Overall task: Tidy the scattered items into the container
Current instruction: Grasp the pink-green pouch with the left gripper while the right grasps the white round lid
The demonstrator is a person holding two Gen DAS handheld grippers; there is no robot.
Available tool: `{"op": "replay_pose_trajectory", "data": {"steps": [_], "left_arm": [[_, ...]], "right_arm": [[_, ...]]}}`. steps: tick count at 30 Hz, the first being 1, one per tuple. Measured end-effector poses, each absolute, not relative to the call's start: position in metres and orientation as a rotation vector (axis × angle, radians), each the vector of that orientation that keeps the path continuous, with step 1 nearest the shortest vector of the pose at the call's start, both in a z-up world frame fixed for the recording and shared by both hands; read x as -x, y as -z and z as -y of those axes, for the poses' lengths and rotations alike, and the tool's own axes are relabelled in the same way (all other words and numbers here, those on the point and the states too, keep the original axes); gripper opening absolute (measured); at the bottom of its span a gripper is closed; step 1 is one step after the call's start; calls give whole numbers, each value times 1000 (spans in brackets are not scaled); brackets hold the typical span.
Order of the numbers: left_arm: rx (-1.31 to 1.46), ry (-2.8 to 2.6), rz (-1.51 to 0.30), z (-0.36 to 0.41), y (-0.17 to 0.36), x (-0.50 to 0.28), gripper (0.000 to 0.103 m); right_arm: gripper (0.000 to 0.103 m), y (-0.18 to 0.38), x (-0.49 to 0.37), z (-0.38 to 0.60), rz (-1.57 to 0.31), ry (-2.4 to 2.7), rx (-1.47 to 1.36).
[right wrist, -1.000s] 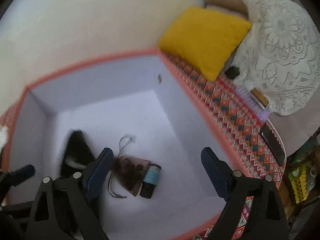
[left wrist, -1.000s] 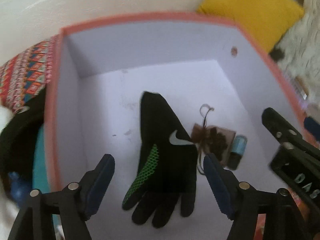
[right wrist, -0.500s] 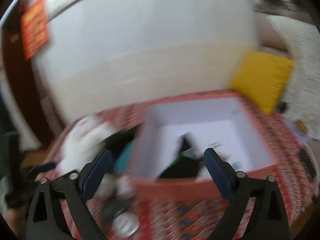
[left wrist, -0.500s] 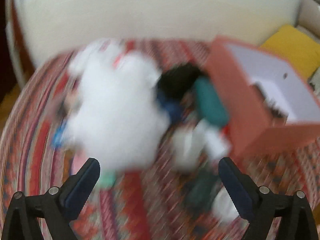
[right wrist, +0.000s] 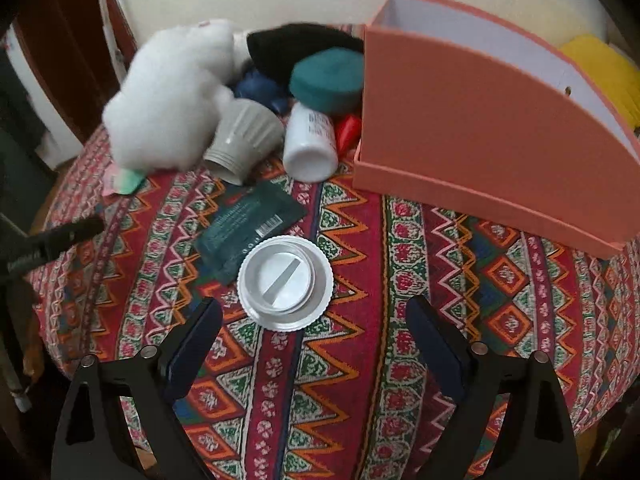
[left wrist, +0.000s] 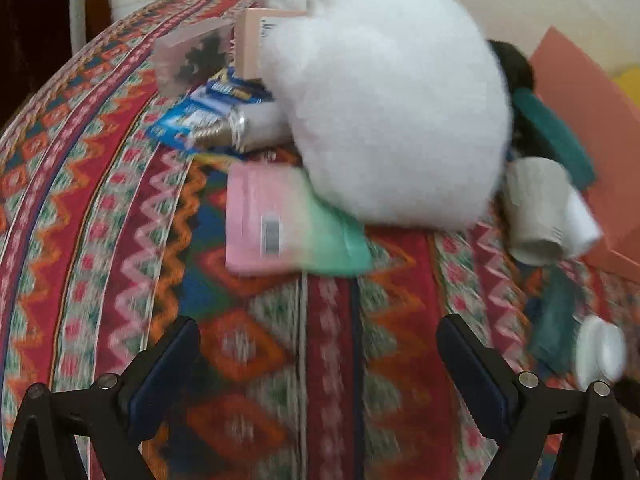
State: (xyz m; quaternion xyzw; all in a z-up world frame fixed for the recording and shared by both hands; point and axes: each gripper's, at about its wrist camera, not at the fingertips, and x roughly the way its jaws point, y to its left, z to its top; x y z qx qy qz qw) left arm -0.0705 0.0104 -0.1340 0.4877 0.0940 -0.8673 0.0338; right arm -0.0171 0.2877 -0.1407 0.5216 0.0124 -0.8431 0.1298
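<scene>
Patterned cloth (right wrist: pixel 360 360): a red zigzag-and-diamond spread that carries everything; the landmark below is the box.
Salmon-pink box (right wrist: pixel 480 128): open-topped with pale lilac inner walls, standing at the right of the cloth in the right wrist view; in the left wrist view only its outer wall shows at the far right edge (left wrist: pixel 580 120).
White plush toy (left wrist: pixel 384 100): the biggest loose item, left of the box at the far end of the heap; blurred, so its exact shape is hard to tell.
Black fabric item (right wrist: pixel 296 50): behind the heap, reaching to the box's left wall.
Teal round pad (right wrist: pixel 326 80): just left of the box, leaning on the black fabric.
Grey ribbed cup (right wrist: pixel 244 140): on its side, left of the box and touching the plush toy.
White bottle (right wrist: pixel 310 144): lying between the cup and the box.
Dark teal sachet (right wrist: pixel 248 228): flat on the cloth, in front of the heap and left of the box.
Pink-and-green packet (left wrist: pixel 280 220): far side of the plush toy from the box, partly under it.
White ridged lid (right wrist: pixel 285 282): in front of the box's left corner, overlapping the sachet's edge.
Left gripper (left wrist: pixel 318 376): jaws have just been opening and stand wide apart, only cloth between them.
Right gripper (right wrist: pixel 314 352): jaws spread wide, empty, just short of the lid.
</scene>
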Motion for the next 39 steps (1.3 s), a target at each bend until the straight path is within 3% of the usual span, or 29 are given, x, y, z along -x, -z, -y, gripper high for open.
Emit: {"op": "replay_pose_trajectory", "data": {"steps": [10,11,14,16,18,27,32,39], "left_arm": [[-1416,2644,-200,5,151,115,98],[-1406,2652,-204,7,151,116,96],[-1365,2667,-190,9,150,112,75],[-1359,2674,-202,11,149,109,75],[-1361,2680,-208,12,149,105,74],[-1386,2699,-339,28,138,61,74],[-1301,2748,-284,28,119,41,74],[-1212,2813,-340,30,91,22,74]], "right_arm": [[94,163,30,-275,-53,2365,-1593],[94,164,31,-275,-64,2364,-1597],[94,168,33,-272,-103,2368,-1604],[88,168,32,-269,-153,2370,-1599],[66,166,31,-266,-200,2369,-1590],[66,155,17,-284,-135,2359,-1602],[66,136,2,-295,-83,2372,-1554],[66,98,-13,-302,-24,2408,-1441]]}}
